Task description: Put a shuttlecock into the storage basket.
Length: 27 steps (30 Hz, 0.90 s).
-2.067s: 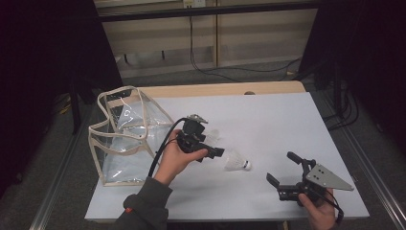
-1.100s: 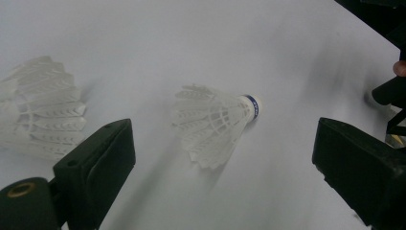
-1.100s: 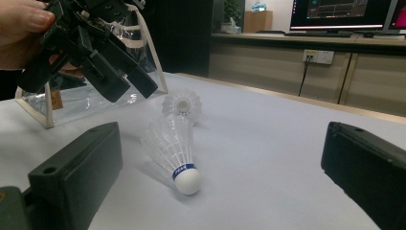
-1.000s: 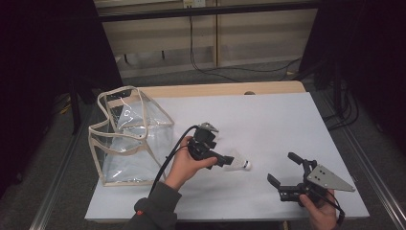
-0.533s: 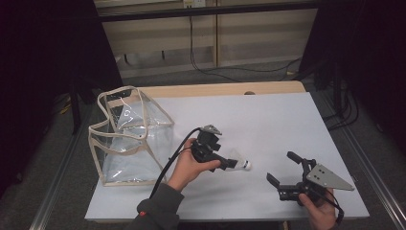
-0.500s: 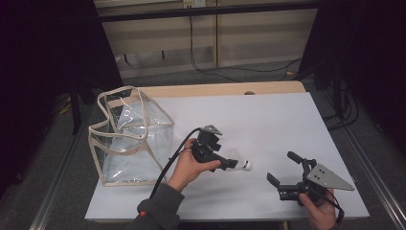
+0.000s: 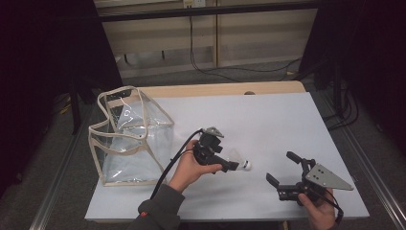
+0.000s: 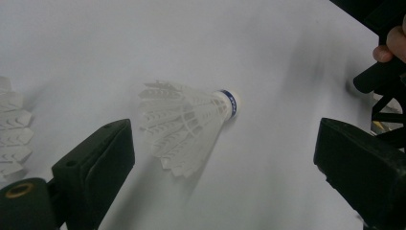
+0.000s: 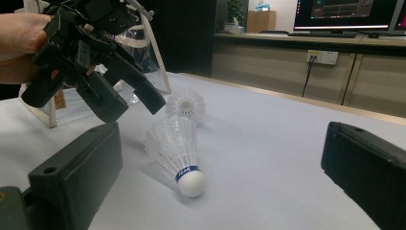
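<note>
Two white feathered shuttlecocks on the pale grey table (image 7: 268, 120). First, a white plastic-feathered shuttlecock with a blue band at its cork (image 8: 191, 120) (image 9: 178, 153) (image 7: 241, 163), lies on its side, apart from both jaws. Second white shuttlecock (image 9: 186, 105), stands just behind it, skirt edge at frame left (image 8: 12, 129). Left gripper (image 7: 225, 162), jaws spread wide, hovers over the first. Right gripper (image 7: 282, 168), jaws wide and empty, low near the table's front edge. One clear plastic bag with beige trim (image 7: 129, 136), standing at far left.
</note>
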{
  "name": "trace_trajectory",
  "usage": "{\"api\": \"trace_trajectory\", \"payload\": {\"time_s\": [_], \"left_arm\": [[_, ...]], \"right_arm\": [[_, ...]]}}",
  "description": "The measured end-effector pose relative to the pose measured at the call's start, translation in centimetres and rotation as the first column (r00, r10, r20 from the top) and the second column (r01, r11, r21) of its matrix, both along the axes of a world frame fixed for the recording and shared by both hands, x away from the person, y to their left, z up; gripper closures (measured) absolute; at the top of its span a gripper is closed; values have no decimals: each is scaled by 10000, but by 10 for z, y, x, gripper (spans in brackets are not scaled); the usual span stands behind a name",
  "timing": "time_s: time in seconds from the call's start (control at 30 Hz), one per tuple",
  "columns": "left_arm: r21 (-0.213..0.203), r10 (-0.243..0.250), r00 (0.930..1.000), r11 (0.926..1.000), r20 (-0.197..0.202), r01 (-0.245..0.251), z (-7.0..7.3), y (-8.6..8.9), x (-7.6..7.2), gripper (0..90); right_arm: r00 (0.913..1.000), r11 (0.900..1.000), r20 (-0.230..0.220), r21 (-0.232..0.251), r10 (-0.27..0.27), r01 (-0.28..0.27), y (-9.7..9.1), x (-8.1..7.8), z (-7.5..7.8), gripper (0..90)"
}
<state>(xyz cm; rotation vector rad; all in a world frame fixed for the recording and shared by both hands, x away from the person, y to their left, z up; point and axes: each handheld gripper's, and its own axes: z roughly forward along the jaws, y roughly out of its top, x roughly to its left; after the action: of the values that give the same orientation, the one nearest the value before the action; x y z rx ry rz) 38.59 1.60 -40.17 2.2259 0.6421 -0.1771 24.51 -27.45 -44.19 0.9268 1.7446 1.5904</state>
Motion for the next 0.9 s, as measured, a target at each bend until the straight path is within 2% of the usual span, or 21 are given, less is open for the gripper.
{"api": "trace_trajectory", "payload": {"time_s": [0.07, 0.27, 0.43, 0.67, 0.9], "left_arm": [[-94, -60, 10000, 9999, -35, 60, -1, -1, -1, 75], [-13, -92, 9999, 10000, -70, 91, -5, -4, 0, 96], [-162, -248, 9995, 9996, -173, 246, -8, -6, 1, 133], [59, -310, 9991, 9995, -296, 312, -15, -10, 2, 174], [15, -419, 9978, 9991, -505, 420, -19, -14, 2, 238]], "right_arm": [[10000, 10000, -2, 0, -4, 4, 0, 0, 0, 4], [10000, 10000, -1, -53, 28, -28, 1, 1, -1, 4], [10000, 10000, 8, 20, -91, 91, -3, -1, 0, 4], [9999, 9999, 7, -2, -109, 109, -3, -3, 0, 4], [9999, 9999, 58, -13, -117, 117, -4, -2, 1, 4]]}}
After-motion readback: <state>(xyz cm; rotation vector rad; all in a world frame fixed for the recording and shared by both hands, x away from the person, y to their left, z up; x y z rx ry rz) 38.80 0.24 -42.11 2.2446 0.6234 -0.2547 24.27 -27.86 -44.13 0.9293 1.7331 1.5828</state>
